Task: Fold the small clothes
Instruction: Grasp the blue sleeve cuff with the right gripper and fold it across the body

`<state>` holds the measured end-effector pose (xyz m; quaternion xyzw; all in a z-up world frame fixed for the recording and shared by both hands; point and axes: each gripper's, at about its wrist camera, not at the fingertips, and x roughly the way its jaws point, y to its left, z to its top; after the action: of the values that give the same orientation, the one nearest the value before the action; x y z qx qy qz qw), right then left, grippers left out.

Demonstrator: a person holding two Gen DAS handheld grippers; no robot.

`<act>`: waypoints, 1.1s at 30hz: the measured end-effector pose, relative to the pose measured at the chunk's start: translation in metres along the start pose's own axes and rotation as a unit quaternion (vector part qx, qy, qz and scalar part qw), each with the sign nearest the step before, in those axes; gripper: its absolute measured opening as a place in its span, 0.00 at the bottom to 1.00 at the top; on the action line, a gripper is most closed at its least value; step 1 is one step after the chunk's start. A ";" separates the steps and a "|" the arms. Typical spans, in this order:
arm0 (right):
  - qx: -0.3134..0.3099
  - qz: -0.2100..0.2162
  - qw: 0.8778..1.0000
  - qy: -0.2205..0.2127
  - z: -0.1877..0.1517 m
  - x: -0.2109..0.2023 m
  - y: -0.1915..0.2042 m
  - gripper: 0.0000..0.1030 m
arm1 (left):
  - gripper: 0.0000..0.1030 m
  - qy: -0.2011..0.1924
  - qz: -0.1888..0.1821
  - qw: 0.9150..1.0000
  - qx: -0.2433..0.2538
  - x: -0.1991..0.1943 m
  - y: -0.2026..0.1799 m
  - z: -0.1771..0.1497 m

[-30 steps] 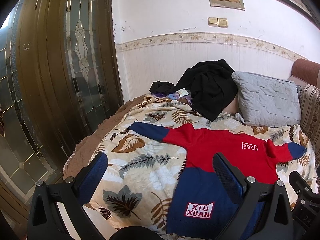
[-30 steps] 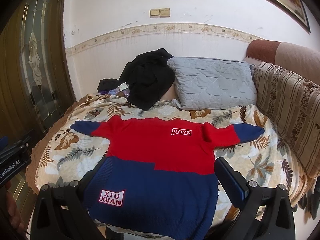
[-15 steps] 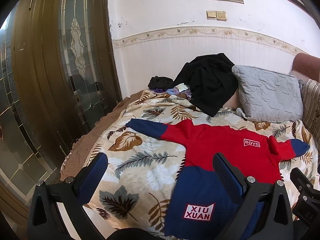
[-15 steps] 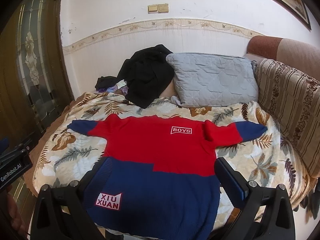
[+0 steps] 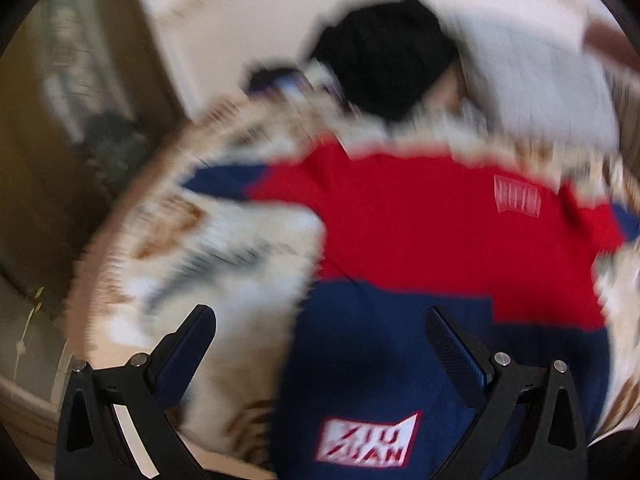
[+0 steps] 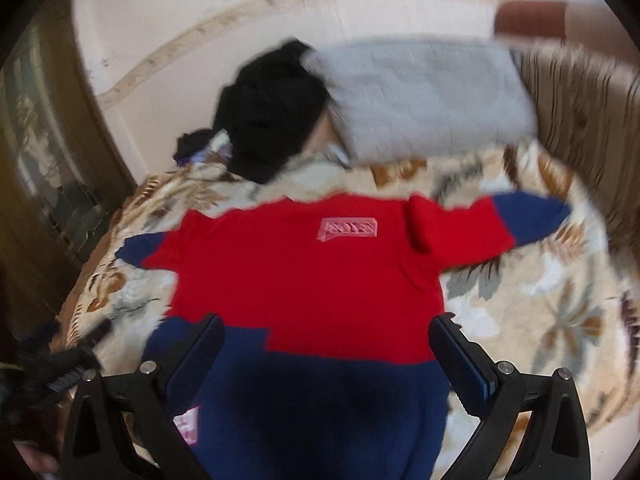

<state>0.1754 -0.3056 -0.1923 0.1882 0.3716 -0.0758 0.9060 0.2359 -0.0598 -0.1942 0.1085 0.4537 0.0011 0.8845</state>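
The sweater (image 6: 308, 280) is lying flat, face up, on the bed (image 6: 540, 304), both sleeves spread out toward the L and R edges, hem at the near edge. Nothing is folded yet, so the step in hand looks like the approach to a first grab.

L claw (image 5: 320, 344) is hanging wide open over the near L part of the bed, one finger over the bedspread, the other over the blue hem area; it is holding nothing. R claw (image 6: 326, 352) is also gaping open w/ nothing in it, straddling the blue lower body near the hem. L view is badly smeared, so whether either claw is touching cloth is prob. not, but can't say for sure.

A black garment (image 6: 272, 108) and pillow (image 6: 424, 100) are sitting at the far edge, well apart from the sweater.

Next move, as a judgement: each claw needs to be coming down on a hem corner or a sleeve end, pinching only the knit and not the bedspread under it, then carrying it across w/o dragging the body askew.
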 end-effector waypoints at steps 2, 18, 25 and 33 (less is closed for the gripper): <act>0.032 -0.036 0.999 0.010 0.011 0.032 -0.047 1.00 | 1.00 0.046 0.002 0.999 0.022 0.043 -0.023 0.004; 0.407 0.010 0.908 -0.097 0.061 0.128 -0.309 0.75 | 1.00 0.013 -0.057 0.998 -0.021 0.106 -0.048 0.008; 0.379 0.008 0.920 -0.094 0.084 0.142 -0.306 0.18 | 1.00 0.036 -0.075 0.996 -0.009 0.107 -0.045 0.016; 0.241 0.089 0.955 -0.146 0.121 0.095 -0.183 0.11 | 1.00 0.003 -0.066 0.997 -0.034 0.086 -0.021 0.046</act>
<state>0.2702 -0.5219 -0.2315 0.4201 0.1875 -0.1087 0.8812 0.3216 -0.0803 -0.2413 0.0483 0.4622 -0.0411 0.8845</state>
